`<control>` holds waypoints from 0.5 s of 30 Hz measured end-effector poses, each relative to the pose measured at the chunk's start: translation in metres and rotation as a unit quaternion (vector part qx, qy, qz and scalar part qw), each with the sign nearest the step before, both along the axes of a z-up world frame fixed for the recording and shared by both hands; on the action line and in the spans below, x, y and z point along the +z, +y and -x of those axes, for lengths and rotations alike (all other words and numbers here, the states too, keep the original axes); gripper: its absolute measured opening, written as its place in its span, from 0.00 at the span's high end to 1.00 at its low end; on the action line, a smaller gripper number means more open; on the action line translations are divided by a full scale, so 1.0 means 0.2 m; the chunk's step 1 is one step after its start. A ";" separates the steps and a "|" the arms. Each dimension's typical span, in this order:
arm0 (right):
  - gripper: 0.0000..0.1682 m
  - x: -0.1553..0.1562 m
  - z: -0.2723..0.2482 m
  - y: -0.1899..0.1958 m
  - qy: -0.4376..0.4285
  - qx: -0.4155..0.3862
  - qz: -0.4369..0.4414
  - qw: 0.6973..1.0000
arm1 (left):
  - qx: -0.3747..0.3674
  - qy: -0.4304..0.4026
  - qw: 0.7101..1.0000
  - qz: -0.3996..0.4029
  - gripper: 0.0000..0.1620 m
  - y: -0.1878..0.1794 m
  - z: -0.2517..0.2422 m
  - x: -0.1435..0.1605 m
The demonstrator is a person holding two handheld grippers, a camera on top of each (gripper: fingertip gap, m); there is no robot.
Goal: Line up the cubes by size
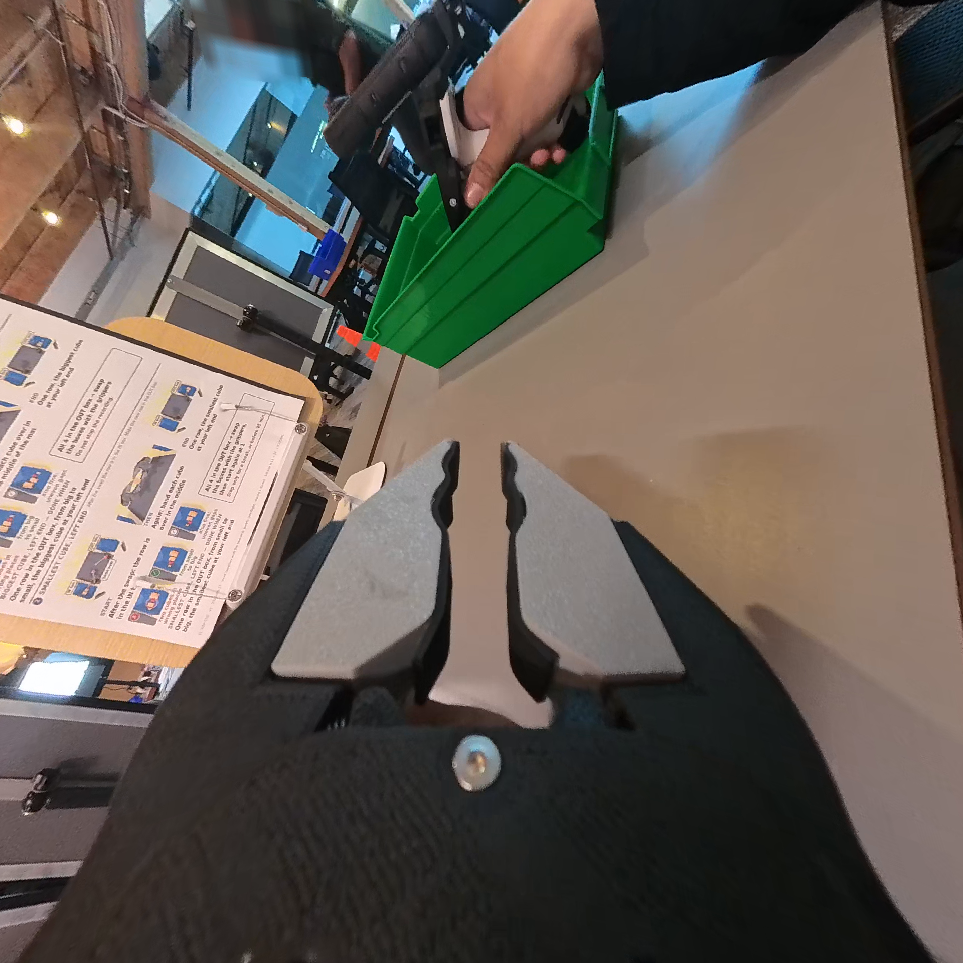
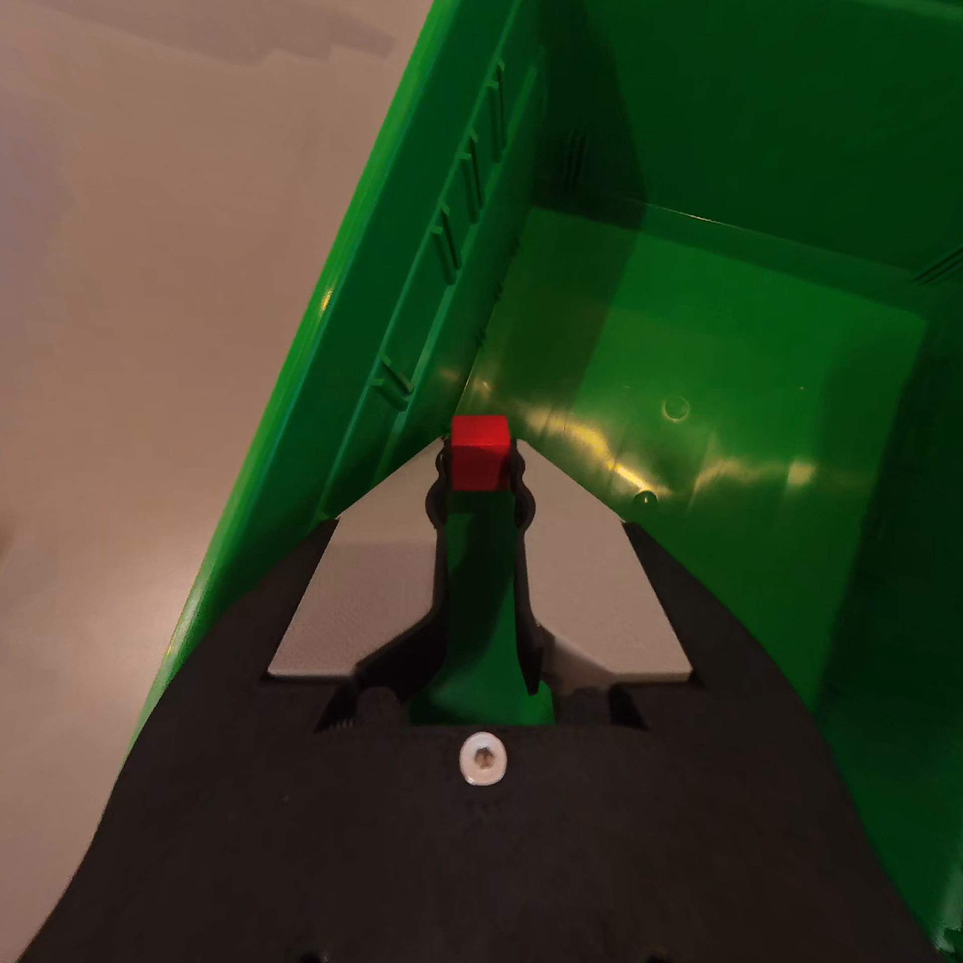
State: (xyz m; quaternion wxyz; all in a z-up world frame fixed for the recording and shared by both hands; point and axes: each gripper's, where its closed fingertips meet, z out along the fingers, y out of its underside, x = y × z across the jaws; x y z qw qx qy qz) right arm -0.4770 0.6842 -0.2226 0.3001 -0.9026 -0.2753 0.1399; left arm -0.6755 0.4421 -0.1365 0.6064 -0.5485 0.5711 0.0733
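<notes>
**Small red cube pinched inside the green bin**

The right gripper (image 2: pixel 479 458) reaches down into the open green plastic bin (image 2: pixel 729 365), its jaws closed narrowly on a small red cube (image 2: pixel 479 452) gripped at the very tips. The cube sits close to the bin's ribbed left wall, above the glossy green floor. No other cubes show in either view.

In the left wrist view, the left gripper (image 1: pixel 479 458) hangs over the bare beige bench (image 1: pixel 729 417), turned on its side; its jaws stand a narrow gap apart and hold nothing. Farther off, a person's hand (image 1: pixel 521 104) in a dark sleeve grips the right gripper's handle over the same green bin, which stands on the bench. A printed instruction sheet (image 1: pixel 130 469) on a wooden board leans just off the bench's far edge.
</notes>
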 end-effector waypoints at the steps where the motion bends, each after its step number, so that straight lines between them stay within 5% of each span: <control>1: 0.88 0.00 0.01 0.00 0.004 0.001 0.001 1.000 | 0.000 0.000 1.000 0.000 0.92 0.00 0.00 0.00; 15: 0.84 -0.01 0.02 0.01 0.020 -0.006 0.020 1.000 | -0.003 0.003 1.000 0.000 0.92 -0.01 0.00 0.00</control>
